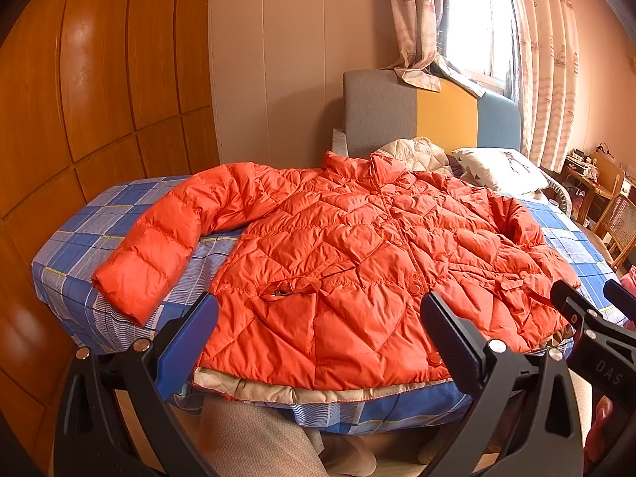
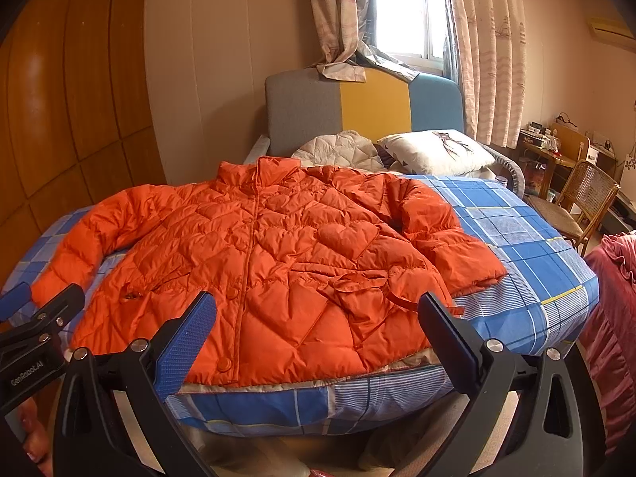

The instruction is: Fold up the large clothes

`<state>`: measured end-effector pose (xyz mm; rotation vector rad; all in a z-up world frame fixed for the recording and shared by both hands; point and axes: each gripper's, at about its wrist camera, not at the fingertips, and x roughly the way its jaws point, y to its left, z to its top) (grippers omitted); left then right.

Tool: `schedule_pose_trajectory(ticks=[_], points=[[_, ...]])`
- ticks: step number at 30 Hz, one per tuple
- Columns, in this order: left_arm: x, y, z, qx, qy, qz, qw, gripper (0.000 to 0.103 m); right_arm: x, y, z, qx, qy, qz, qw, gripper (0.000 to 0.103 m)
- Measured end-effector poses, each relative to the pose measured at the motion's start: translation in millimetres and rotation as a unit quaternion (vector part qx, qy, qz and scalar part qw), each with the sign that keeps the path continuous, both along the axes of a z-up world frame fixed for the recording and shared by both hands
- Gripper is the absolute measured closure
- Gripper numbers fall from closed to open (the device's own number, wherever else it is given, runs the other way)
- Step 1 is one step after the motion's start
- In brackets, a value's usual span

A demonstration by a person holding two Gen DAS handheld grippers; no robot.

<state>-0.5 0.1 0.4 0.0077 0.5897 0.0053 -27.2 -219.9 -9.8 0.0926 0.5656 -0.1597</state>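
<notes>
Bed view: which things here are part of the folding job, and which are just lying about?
For the job: orange puffer jacket, spread flat on the bed; left gripper and right gripper, both open.

Lying about: pillow, cream quilted garment, wicker chair, curtains.

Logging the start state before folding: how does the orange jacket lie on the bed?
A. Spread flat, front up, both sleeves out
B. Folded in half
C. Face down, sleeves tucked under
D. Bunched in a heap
A: the orange jacket lies spread on the blue plaid bed, its button placket facing up and a sleeve extending to each side.
</notes>
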Motion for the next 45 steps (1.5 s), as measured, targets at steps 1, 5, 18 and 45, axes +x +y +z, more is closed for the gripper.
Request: schedule_pose_trajectory(ticks=[1, 5, 18, 45], points=[[0.1, -0.2, 0.0, 0.002, 0.000, 0.000, 1.0000, 0.002, -0.7, -0.2, 0.1, 0.000, -0.001, 0.000, 1.000, 0.003], [0.0, -1.7, -3.9, 0.001, 0.001, 0.000, 1.0000, 0.002, -0.7, -0.3, -0.5, 0.000, 0.001, 0.000, 1.000, 0.003], [2.3, -0.3, -6.9, 0.001, 0.002, 0.000, 1.0000, 0.002, 0.3, -0.1, -2.1, 0.001, 0.006, 0.001, 1.000, 0.003], [3.7, 6.7, -19.3, 0.002, 0.014, 0.003, 0.9999, 0.002, 1.0, -1.9, -5.5, 0.010, 0.016, 0.000, 1.000, 0.003]])
